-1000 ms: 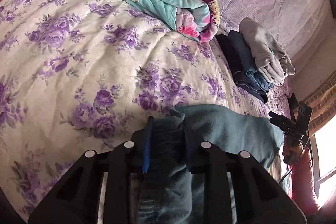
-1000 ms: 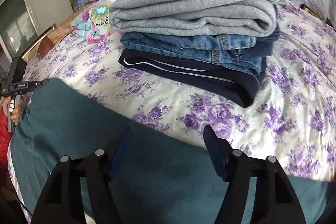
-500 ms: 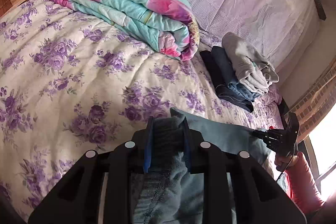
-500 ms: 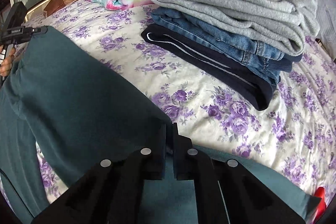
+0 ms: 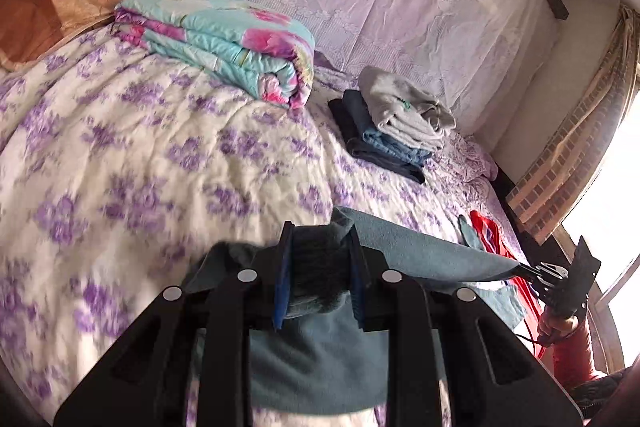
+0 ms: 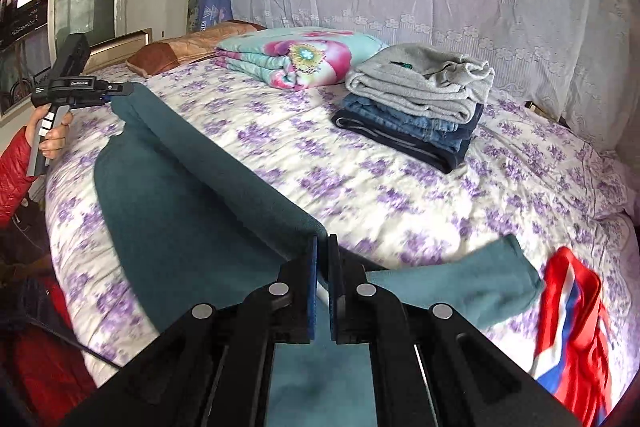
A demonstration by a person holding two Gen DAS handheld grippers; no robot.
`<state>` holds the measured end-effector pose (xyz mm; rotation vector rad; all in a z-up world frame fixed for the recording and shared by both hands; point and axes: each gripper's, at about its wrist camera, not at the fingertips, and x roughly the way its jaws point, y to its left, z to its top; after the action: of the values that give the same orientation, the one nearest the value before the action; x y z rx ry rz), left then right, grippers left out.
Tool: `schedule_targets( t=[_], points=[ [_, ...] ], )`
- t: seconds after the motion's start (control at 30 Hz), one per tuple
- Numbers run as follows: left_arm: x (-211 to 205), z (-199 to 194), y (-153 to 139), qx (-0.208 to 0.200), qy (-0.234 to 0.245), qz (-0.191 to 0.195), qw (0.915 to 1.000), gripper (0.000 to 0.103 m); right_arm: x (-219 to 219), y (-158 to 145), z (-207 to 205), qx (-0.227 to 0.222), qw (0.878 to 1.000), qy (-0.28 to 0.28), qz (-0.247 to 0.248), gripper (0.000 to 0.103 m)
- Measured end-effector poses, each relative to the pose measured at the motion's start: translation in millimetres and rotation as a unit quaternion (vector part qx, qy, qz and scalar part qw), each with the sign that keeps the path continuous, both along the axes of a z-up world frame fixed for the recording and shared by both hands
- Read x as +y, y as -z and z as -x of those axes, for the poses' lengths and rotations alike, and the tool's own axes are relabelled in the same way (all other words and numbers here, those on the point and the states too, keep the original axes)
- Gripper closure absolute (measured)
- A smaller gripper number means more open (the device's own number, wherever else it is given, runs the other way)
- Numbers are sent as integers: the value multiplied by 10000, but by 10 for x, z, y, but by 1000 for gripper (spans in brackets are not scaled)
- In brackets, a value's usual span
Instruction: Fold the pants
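Observation:
Teal fleece pants lie partly lifted over the flowered bed. My left gripper is shut on a thick bunched end of the pants; the cloth fills the gap between its blue-padded fingers. My right gripper is shut on a thin edge of the same pants, its pads almost together. The fabric runs taut between the two grippers. From the right wrist view the left gripper shows at far left, held by a hand in a red sleeve. One pant leg trails loose on the bed.
A stack of folded clothes, grey on denim on dark, sits at the far side of the bed. A folded floral quilt lies near the lace-covered headboard. A red, white and blue garment lies at the bed's near right.
The right gripper went from open over the pants to shut on their edge. Both grippers then rose and pulled back, lifting and stretching the cloth off the bed.

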<state>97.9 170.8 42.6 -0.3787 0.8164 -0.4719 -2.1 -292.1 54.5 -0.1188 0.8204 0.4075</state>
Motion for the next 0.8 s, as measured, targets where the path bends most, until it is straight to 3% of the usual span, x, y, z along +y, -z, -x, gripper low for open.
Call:
schedule_targets(
  t=[0.13, 0.17, 0.27, 0.33, 0.53, 0.6, 0.63, 0.7, 0.73, 0.8],
  points=[
    [97, 303, 386, 636, -172, 68, 9978, 65, 187, 415, 374, 352, 9993, -59, 59, 98],
    [130, 372, 421, 672, -250, 125, 9973, 64, 201, 480, 413, 387, 9992, -37, 36, 98],
    [224, 525, 392, 672, -396, 410, 9961, 44, 130, 519, 448, 403, 9988, 98, -250, 98],
    [263, 583, 346, 680, -504, 628, 9944, 37, 100, 489, 454, 360, 9985, 147, -390, 98],
    [183, 533, 441, 1163, -666, 893, 9869, 34, 94, 524, 467, 361, 9982, 149, -464, 98],
    [168, 529, 475, 1217, -798, 879, 9854, 37, 73, 546, 465, 400, 9976, 188, -540, 98],
    [170, 523, 476, 1210, -856, 856, 9852, 47, 68, 555, 466, 422, 9973, 200, -565, 98],
    [176, 473, 437, 1194, -920, 659, 9864, 84, 68, 549, 458, 436, 9972, 207, -568, 98],
    [191, 435, 403, 1161, -938, 551, 9873, 91, 68, 545, 460, 416, 9972, 218, -581, 98],
    [244, 345, 304, 1015, -1022, 415, 9887, 95, 71, 482, 471, 347, 9971, 234, -642, 98]
  ],
)
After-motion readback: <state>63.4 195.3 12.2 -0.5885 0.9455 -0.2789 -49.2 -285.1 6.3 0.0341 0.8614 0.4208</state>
